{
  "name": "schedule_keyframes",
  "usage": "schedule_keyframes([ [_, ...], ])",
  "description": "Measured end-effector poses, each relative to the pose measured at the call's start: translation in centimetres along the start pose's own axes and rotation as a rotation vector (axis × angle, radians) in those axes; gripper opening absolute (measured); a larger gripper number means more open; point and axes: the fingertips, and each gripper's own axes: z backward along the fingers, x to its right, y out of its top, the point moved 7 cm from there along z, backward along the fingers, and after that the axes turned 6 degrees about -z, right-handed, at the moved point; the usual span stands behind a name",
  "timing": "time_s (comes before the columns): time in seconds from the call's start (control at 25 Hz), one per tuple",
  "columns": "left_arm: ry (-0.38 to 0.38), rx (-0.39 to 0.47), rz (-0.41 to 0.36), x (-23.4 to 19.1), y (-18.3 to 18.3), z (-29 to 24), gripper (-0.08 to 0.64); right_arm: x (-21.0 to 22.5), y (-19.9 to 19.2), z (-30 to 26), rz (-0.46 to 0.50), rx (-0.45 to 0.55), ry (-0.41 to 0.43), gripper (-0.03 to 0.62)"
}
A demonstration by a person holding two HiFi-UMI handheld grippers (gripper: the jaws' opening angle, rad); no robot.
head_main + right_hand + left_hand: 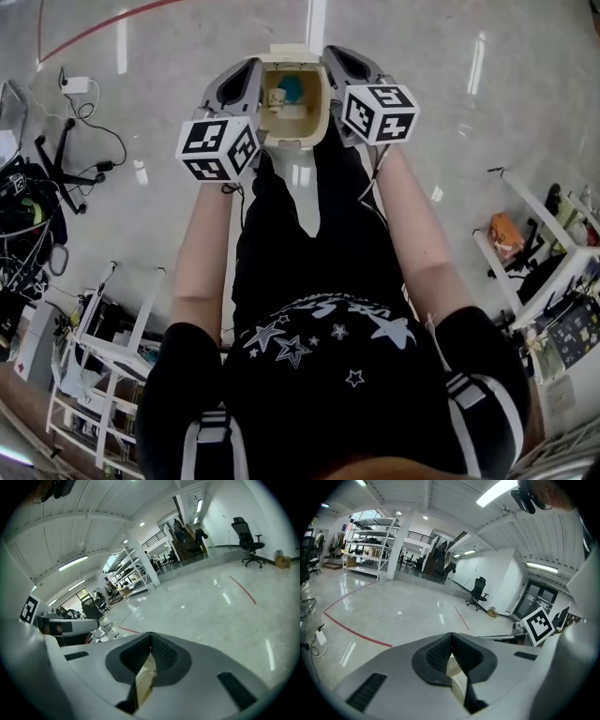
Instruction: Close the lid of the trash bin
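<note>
Since the trash bin point(322, 111) is a small cream plastic one standing on the polished floor point(469, 141), we judge it light and stiff. Its smooth shell could skid or tip if pushed hard from one side. Its mouth is open at the top centre of the head view, with a blue thing point(291, 87) and a pale scrap point(277, 97) showing inside. What we take for the lid point(286, 52) is the cream flap at the bin's upper edge in the frame, raised off the opening; we cannot make out its hinge. Such a lid should swing with little force, so we would press on its free edge, well away from the hinge, rather than pinch it.

The left hand-held gripper point(251, 66) lies just beside the bin's left rim, and the right hand-held gripper point(331, 52) just beside its right rim. The bin therefore sits between them, and the flap is near both tips. We cannot tell whether either one touches the plastic. In each gripper view the jaws meet at their tips with nothing caught there. Only a sliver of the bin's cream shows through the gap behind the tips.
</note>
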Motion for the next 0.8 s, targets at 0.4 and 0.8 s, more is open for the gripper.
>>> schedule_keyframes([
  [0.4,0.01,-0.024,0.032,-0.7,-2.3,-0.2,0.011,0.1,-1.1,-0.8,0.016,-0.041,0.003,0.005],
  [0.8,0.048,-0.004,0.062,-2.0,-2.9,1.0,0.011,-0.8,-2.1,0.2,0.065,-0.091,-0.031,0.005],
])
